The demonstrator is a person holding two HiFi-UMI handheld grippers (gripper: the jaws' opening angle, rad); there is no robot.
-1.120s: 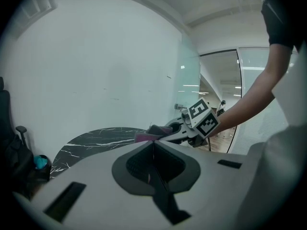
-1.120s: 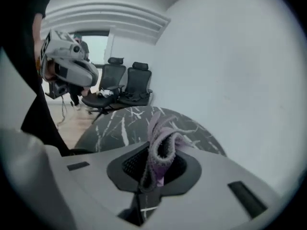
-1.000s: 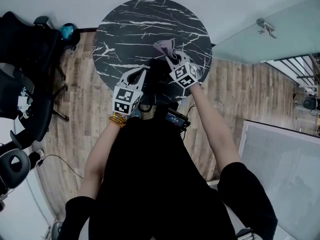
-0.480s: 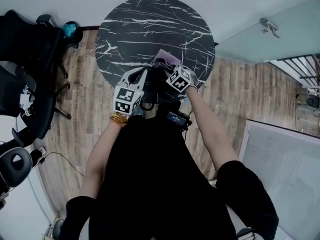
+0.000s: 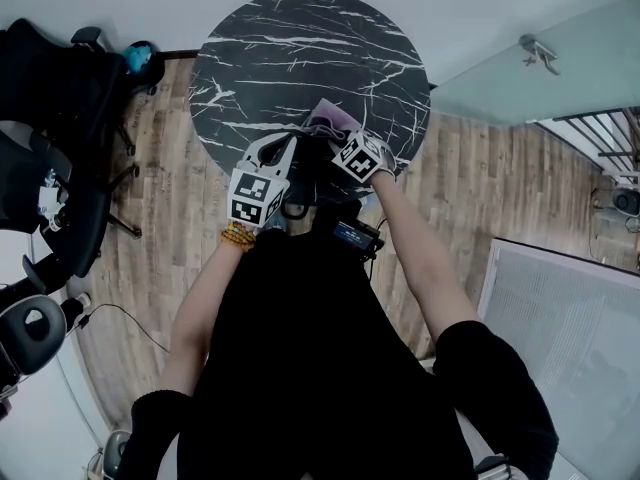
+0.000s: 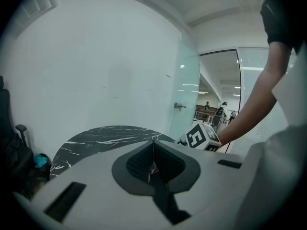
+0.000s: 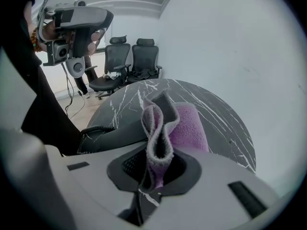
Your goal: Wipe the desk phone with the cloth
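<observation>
Black marble veined with white makes up the round table (image 5: 300,48) I'm working over, with black office chairs (image 5: 55,108) on the wood floor off its left edge. My left gripper (image 6: 153,150) hangs over the table's near edge with its jaws pressed together, and I see nothing held between them. Just to its right, between the two grippers at that near edge, sits the desk phone (image 7: 115,131). It is a low, dark, matte body, and its coiled cord (image 7: 93,128) loops at the side nearest me. My right gripper (image 7: 156,163) has its jaws clamped on the cloth (image 7: 184,126), a fleecy purple piece with a grey rim. One folded edge stands up in a wavy ridge out of the jaws, and the rest spreads forward past the phone's right side. I can't tell whether the cloth is touching the phone.
</observation>
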